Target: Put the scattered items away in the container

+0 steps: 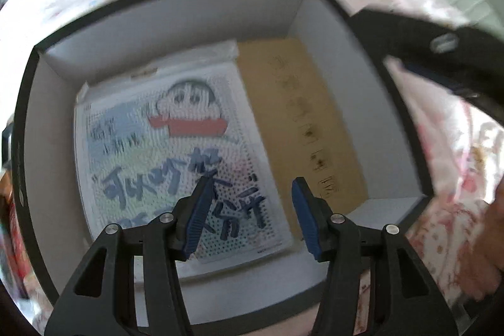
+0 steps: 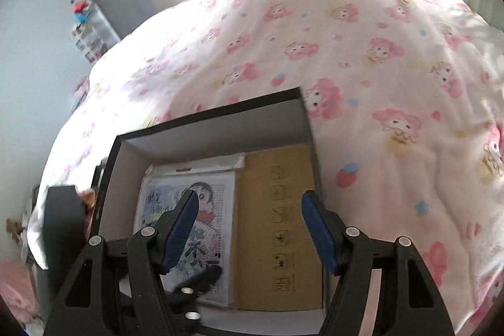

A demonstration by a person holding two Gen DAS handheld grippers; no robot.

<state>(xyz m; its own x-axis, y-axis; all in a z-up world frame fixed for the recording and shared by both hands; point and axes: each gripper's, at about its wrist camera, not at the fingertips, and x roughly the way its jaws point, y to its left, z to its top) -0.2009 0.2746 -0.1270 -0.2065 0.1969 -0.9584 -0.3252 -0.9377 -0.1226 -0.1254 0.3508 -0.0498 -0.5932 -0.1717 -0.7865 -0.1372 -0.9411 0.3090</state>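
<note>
Both grippers are positioned over the container (image 1: 63,59), a black-rimmed box with pale inner walls that rests on the pink-patterned bedspread (image 2: 362,37).

Left gripper (image 1: 249,219): jaws apart, nothing between the blue pads. It points down into the box, directly above the cartoon-printed packet (image 1: 176,140). The packet lies flat on the box floor, on the left side, with its long axis running from the near wall toward the far wall.

Right gripper (image 2: 250,233): jaws apart, also empty. It hangs above the near edge of the box, roughly over the seam where the packet (image 2: 217,188) meets the brown cardboard sheet (image 2: 277,229). The sheet lies flat just beside the packet, on the right, with its long axis parallel to it.

Relation governing the next move — both visible items already lie inside the container, below the grippers and not ahead of them. No loose item is clearly identifiable on the bedspread in either view; something small and orange shows outside the left wall of the box, too blurred to name. In judgement, the left gripper is the nearer one to that side.
</note>
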